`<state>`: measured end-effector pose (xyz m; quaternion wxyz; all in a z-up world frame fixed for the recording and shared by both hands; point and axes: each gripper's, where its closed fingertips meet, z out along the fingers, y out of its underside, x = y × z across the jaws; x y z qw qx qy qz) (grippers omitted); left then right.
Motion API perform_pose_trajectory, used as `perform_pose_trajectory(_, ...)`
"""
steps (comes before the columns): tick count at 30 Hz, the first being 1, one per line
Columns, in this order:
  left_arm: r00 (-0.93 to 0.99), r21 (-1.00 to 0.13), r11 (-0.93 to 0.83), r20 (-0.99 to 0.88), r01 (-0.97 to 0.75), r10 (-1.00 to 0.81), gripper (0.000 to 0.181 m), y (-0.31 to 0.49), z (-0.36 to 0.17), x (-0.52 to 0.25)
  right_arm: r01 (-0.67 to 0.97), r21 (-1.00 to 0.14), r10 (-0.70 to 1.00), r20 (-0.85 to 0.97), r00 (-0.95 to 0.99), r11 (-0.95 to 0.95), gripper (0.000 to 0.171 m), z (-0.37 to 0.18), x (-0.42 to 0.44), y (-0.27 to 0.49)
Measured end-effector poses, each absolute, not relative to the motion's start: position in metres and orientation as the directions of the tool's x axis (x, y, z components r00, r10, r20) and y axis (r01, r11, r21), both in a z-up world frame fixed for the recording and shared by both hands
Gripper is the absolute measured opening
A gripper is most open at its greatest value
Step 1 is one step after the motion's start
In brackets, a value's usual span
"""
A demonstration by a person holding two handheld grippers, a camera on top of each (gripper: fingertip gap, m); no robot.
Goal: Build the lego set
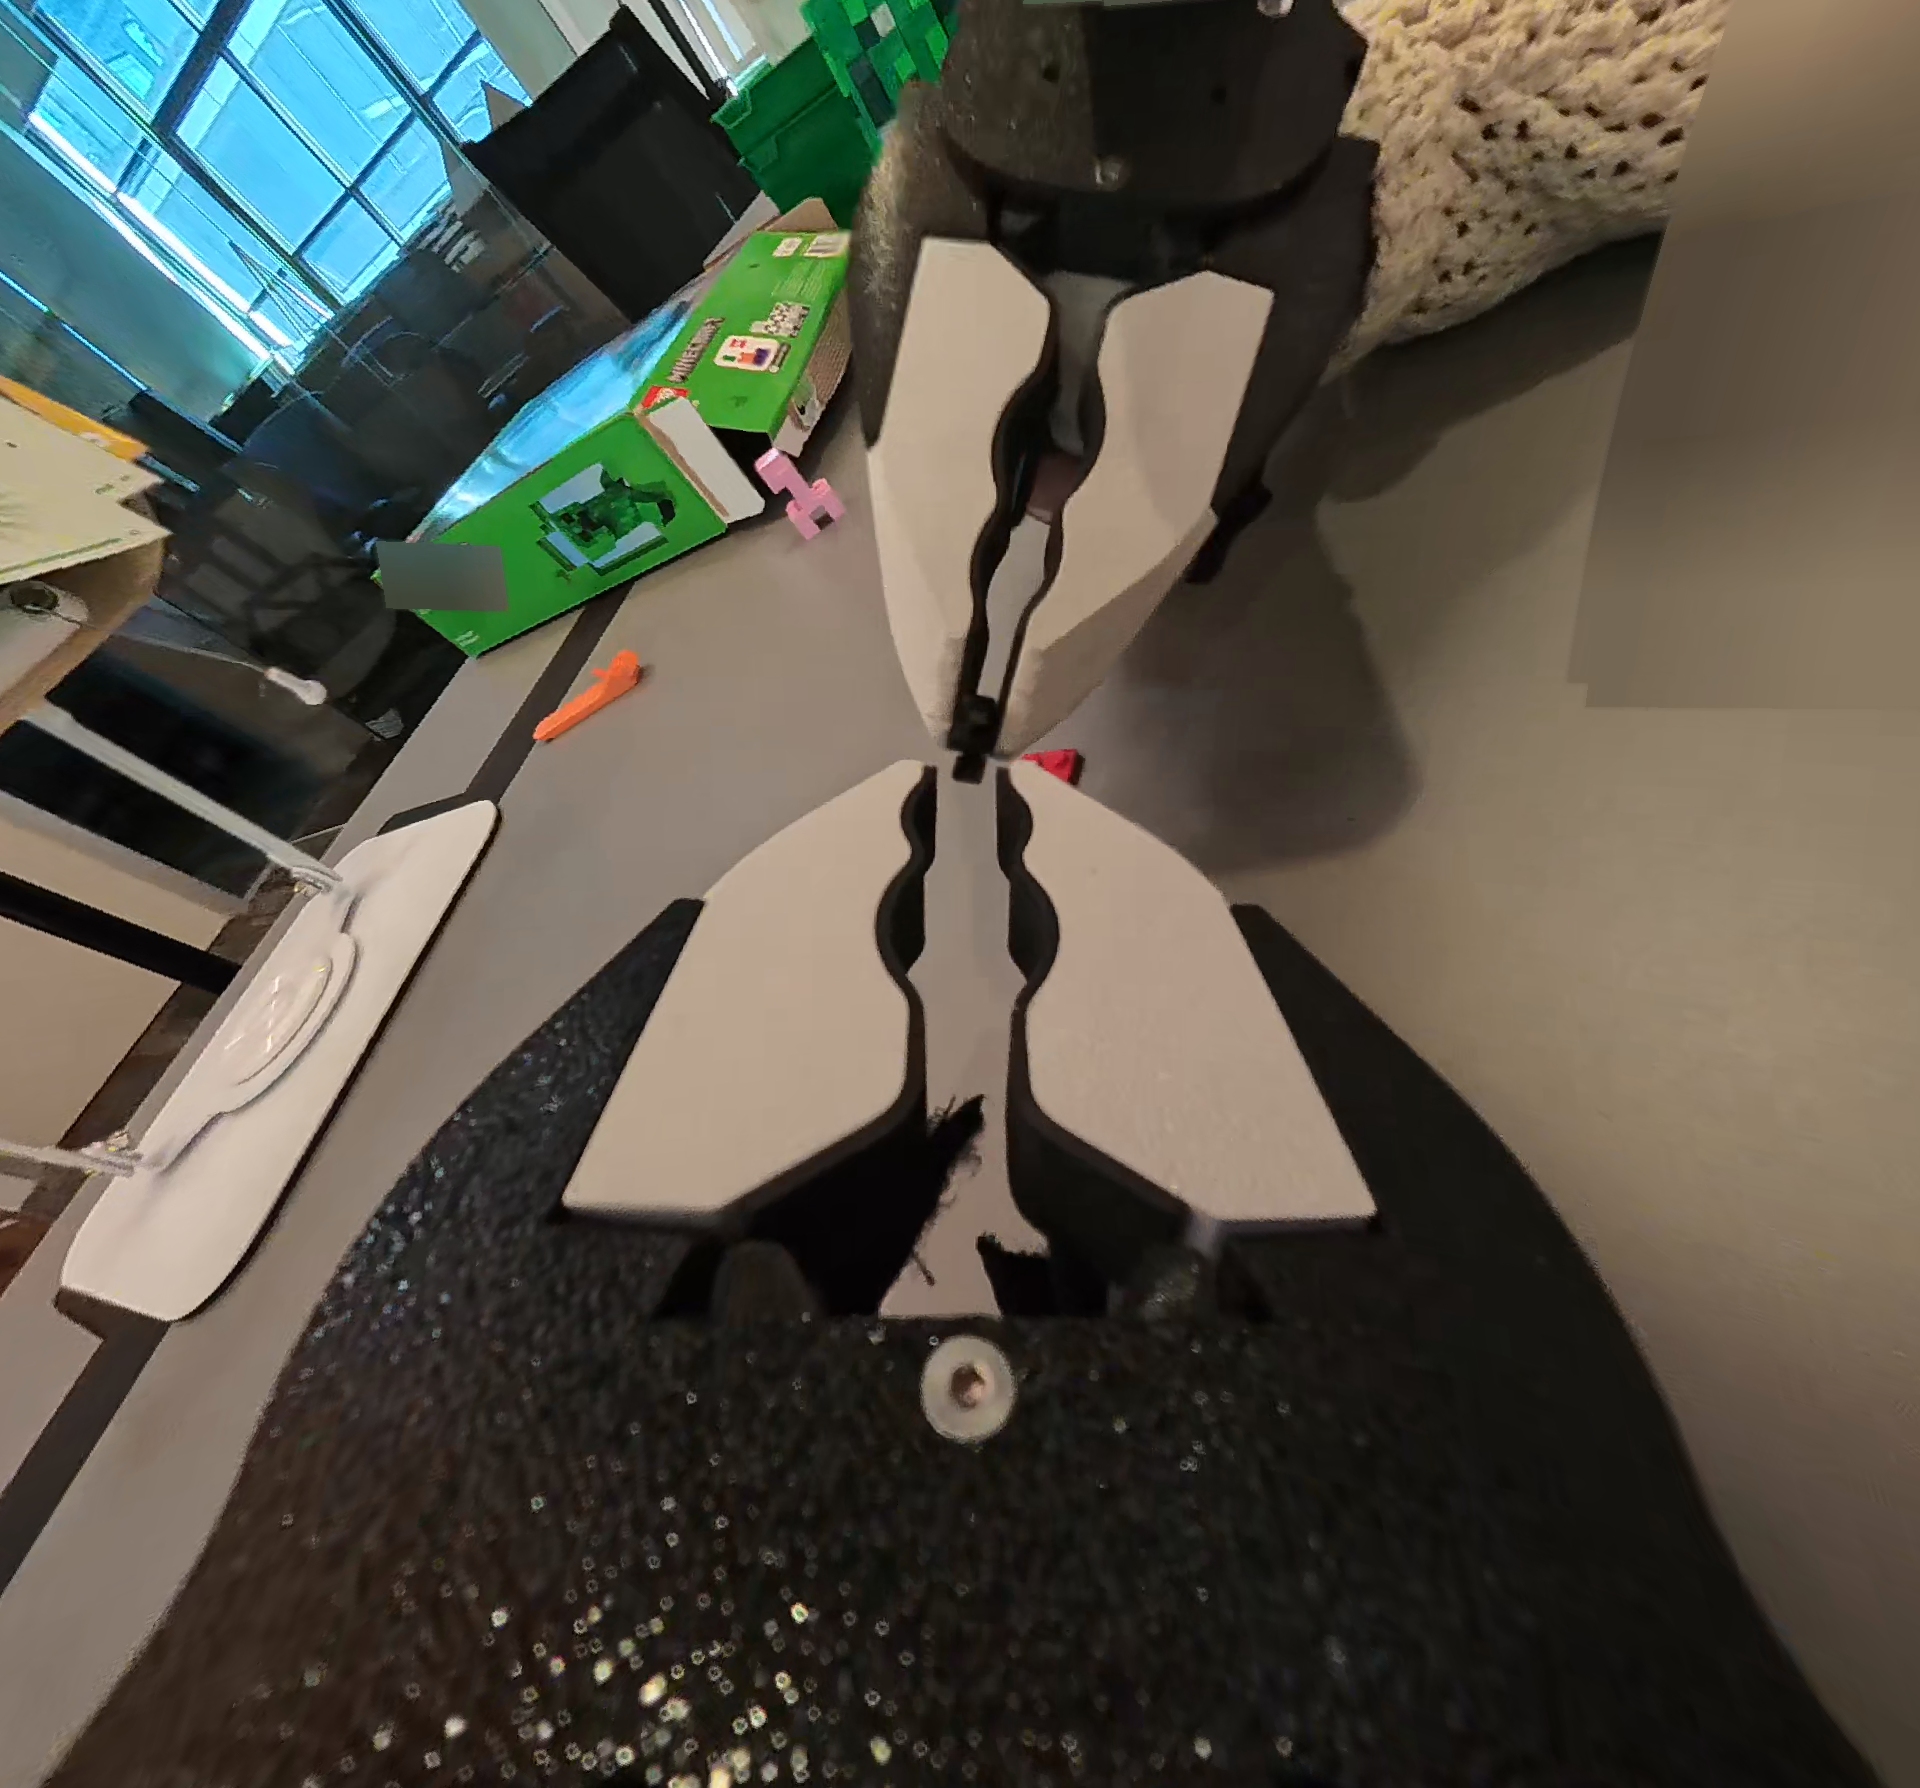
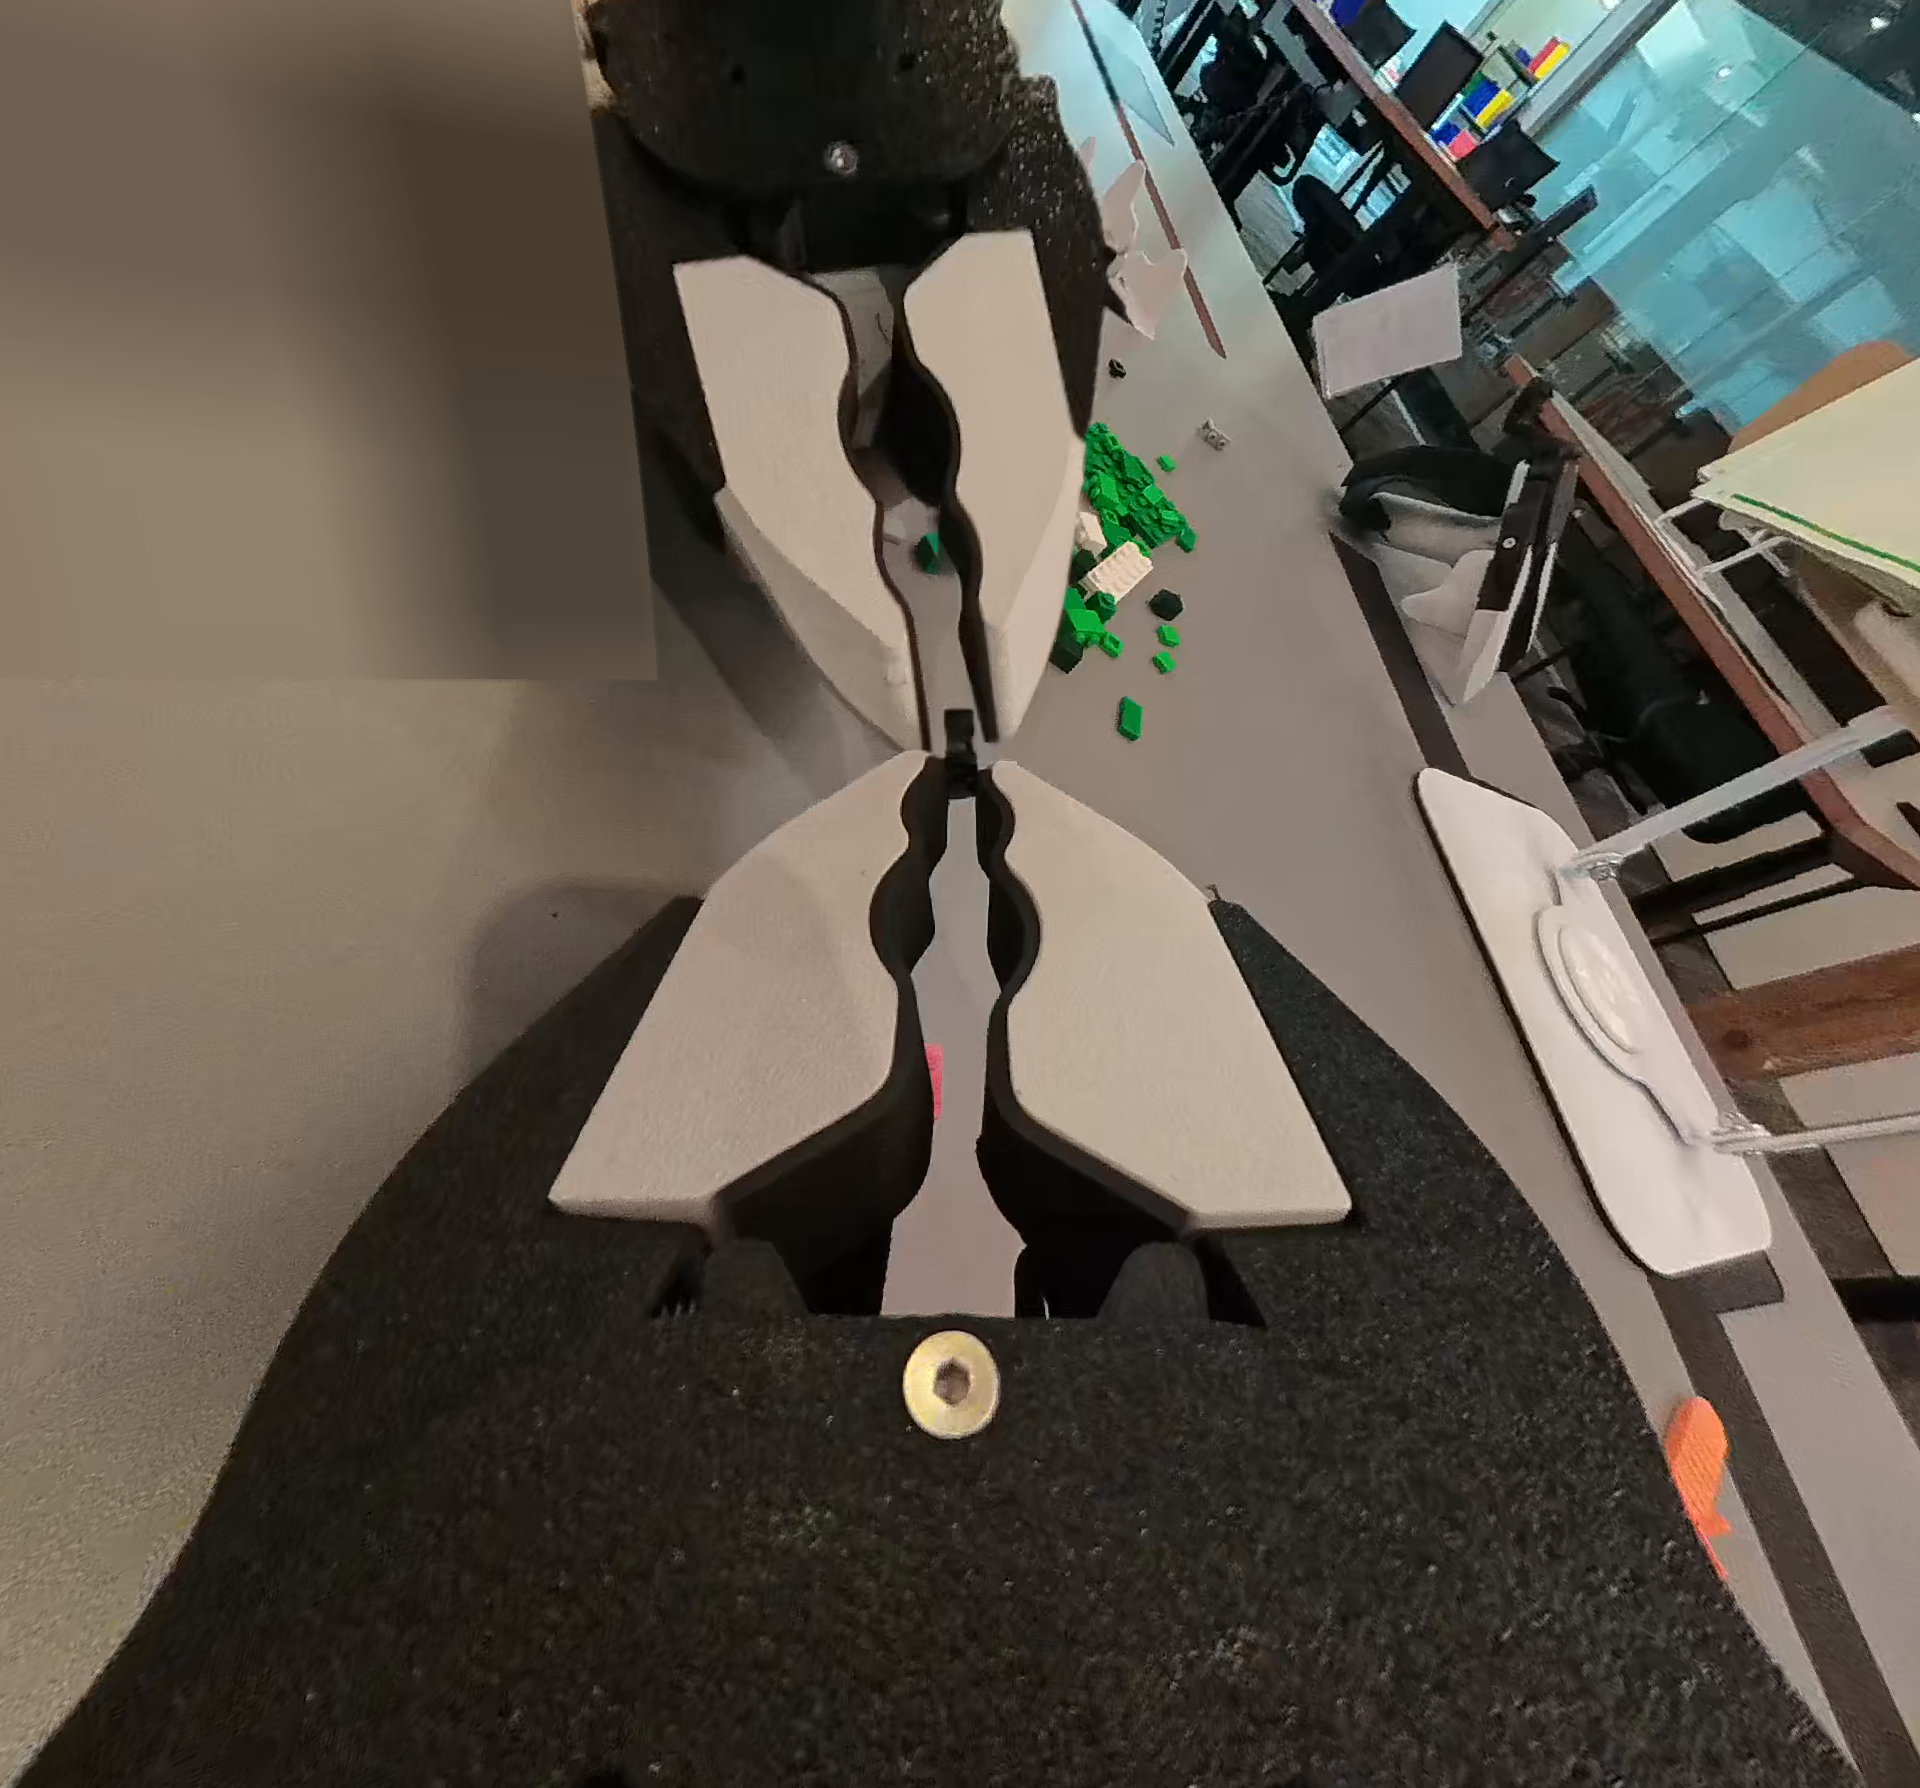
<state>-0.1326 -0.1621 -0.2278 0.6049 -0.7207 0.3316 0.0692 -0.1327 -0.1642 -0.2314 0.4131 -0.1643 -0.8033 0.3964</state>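
The left tongs (image 1: 961, 777) and the right tongs (image 2: 961, 772) meet tip to tip above the grey bench (image 1: 1351, 1011); a small black lego piece (image 1: 971, 736) sits pinched between the right tongs' white fingers (image 2: 1122, 1032); the left tongs stand slightly parted, tips at the piece, grip unclear; a loose pile of green and white lego bricks (image 2: 1127, 533) lies behind; a green cardboard box (image 1: 613, 481), an orange plastic brick separator (image 1: 587, 684) and a pink lego figure (image 1: 800, 491) lie further off.
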Motion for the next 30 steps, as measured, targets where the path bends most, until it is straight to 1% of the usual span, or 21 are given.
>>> perform_pose_trajectory(6,0.782,-0.851,-0.041,-0.461,-0.524,-0.419,0.006,-0.1639,-0.2262,-0.1305,-0.066,-0.771,0.584,0.532,-0.614,0.633,0.004,-0.2338,-0.1319,-0.1655)
perform_pose_trajectory(21,0.769,-0.84,-0.041,-0.475,-0.542,-0.429,0.005,-0.1639,-0.2297,-0.1282,-0.08,-0.751,0.56,0.555,-0.616,0.656,0.004,-0.2357,-0.1308,-0.1651)
perform_pose_trajectory(30,0.746,-0.815,-0.033,-0.513,-0.579,-0.424,0.004,-0.1638,-0.2302,-0.1275,-0.087,-0.746,0.551,0.56,-0.619,0.66,0.005,-0.2361,-0.1303,-0.1659)
